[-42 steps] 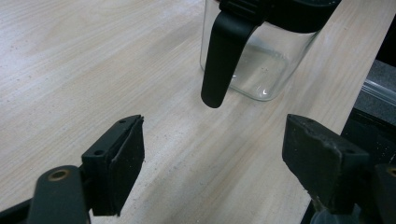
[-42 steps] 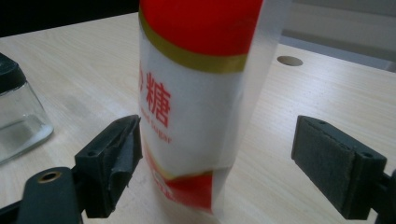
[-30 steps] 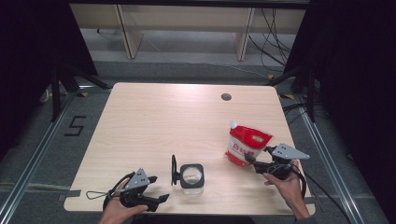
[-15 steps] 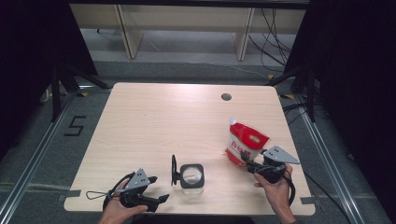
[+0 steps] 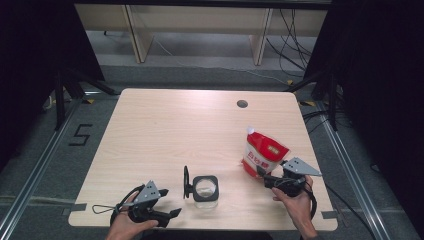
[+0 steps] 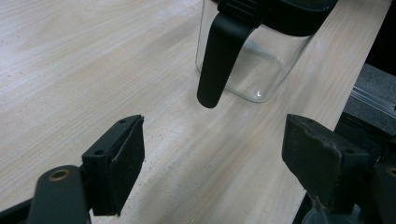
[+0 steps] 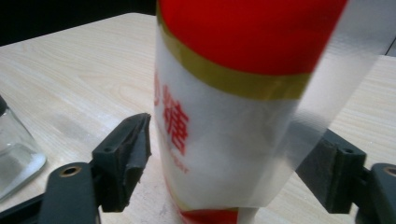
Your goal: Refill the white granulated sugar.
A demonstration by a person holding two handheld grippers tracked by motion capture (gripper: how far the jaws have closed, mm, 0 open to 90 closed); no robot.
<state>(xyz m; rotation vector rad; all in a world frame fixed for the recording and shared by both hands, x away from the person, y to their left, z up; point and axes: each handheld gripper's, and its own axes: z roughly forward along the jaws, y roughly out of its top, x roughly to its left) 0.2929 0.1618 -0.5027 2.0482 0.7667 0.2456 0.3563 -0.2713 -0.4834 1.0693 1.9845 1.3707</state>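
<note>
A red and white stand-up pouch (image 5: 262,152) stands upright at the right of the table (image 5: 200,125). My right gripper (image 5: 270,181) is at its base. In the right gripper view the pouch (image 7: 233,116) sits between the jaws of the right gripper (image 7: 233,179). They have just been opening and the pads stand off it. A square glass jar (image 5: 205,187) with a black rim and its lid hanging open stands near the front middle. My left gripper (image 5: 172,214) lies open to its left, with the jar (image 6: 252,60) ahead of the empty left gripper (image 6: 215,172).
A round hole (image 5: 242,104) is in the tabletop at the back right. The jar (image 7: 16,149) is at the left edge of the right gripper view. Dark stands and cables surround the table, and its front edge is close to both hands.
My right gripper has shifted slightly left and toward me at the pouch's base. The left gripper, the jar and the pouch have stayed where they were.
</note>
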